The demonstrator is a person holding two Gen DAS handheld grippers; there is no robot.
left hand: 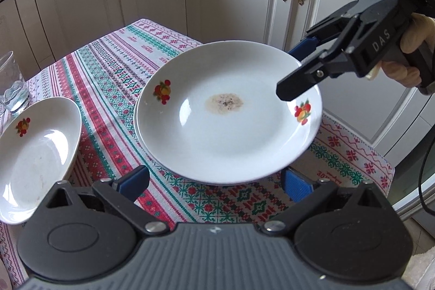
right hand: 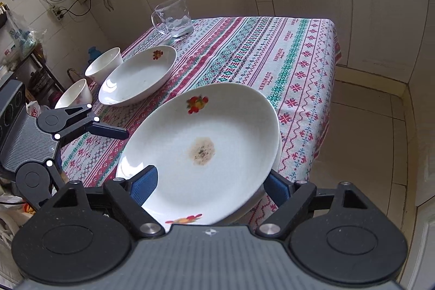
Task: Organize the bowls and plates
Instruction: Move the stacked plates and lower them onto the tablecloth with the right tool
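Observation:
A white plate (left hand: 225, 121) (right hand: 206, 154) with fruit prints and a brown stain in its middle lies on a second plate (left hand: 136, 124) of the same kind, near the table's corner. My right gripper (left hand: 286, 72) (right hand: 210, 186) straddles the top plate's rim. One finger sits over the plate and the other beyond its edge, with a wide gap, so the pads do not press it. My left gripper (left hand: 214, 182) stands open at the plate's near rim with nothing held. One of its fingers (right hand: 111, 130) shows in the right wrist view.
A third deep plate (left hand: 35, 154) (right hand: 138, 75) lies to the left on the patterned tablecloth (right hand: 272, 50). Two white bowls (right hand: 104, 64) (right hand: 74, 94) stand at the table's edge beyond it. A glass mug (right hand: 174, 18) is at the far corner. Cabinets surround the table.

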